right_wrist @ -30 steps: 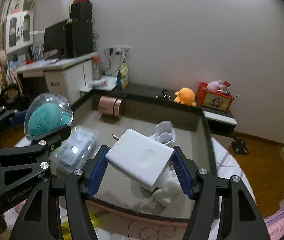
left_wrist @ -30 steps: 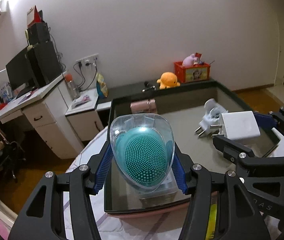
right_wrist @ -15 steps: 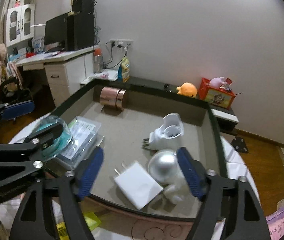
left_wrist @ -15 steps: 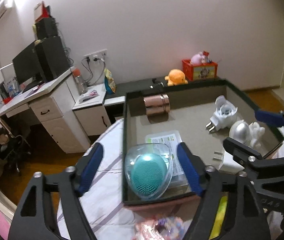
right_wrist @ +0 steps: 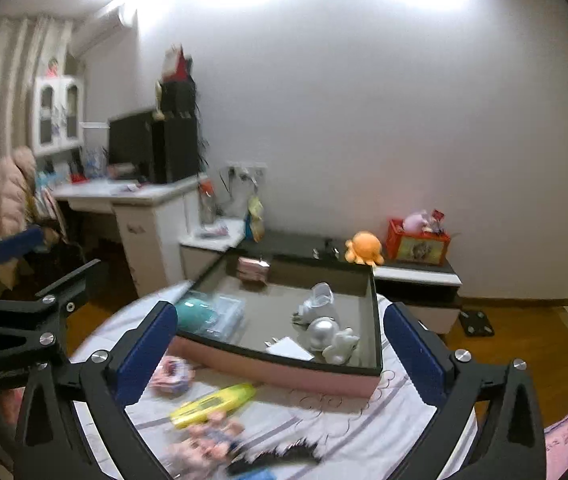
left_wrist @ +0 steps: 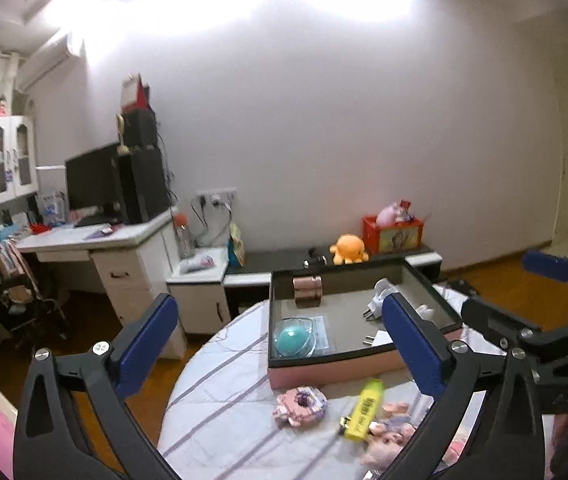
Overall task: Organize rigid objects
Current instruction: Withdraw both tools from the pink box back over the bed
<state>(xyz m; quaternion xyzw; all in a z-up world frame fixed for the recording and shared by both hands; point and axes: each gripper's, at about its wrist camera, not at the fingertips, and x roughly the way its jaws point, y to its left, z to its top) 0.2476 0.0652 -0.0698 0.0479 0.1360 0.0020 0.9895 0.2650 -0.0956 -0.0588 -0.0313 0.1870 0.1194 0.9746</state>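
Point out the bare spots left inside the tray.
Bare floor in the tray: the middle strip between the copper tin and the teal brush case. Crowded: the right side, around the white plug adapter, silver ball and flat charger.

Beyond the jaws, a matt grey-lined tray (left_wrist: pixel 363 354) holds a glossy clear plastic dome (left_wrist: pixel 293 338) and a shiny copper-coloured metal tin (left_wrist: pixel 307 290); striped cloth (left_wrist: pixel 224 408) covers the worktop below.

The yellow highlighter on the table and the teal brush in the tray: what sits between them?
In the left wrist view, only the tray's pink front wall and striped cloth separate the yellow highlighter from the teal brush. A pink scrunchie lies just left of that line.
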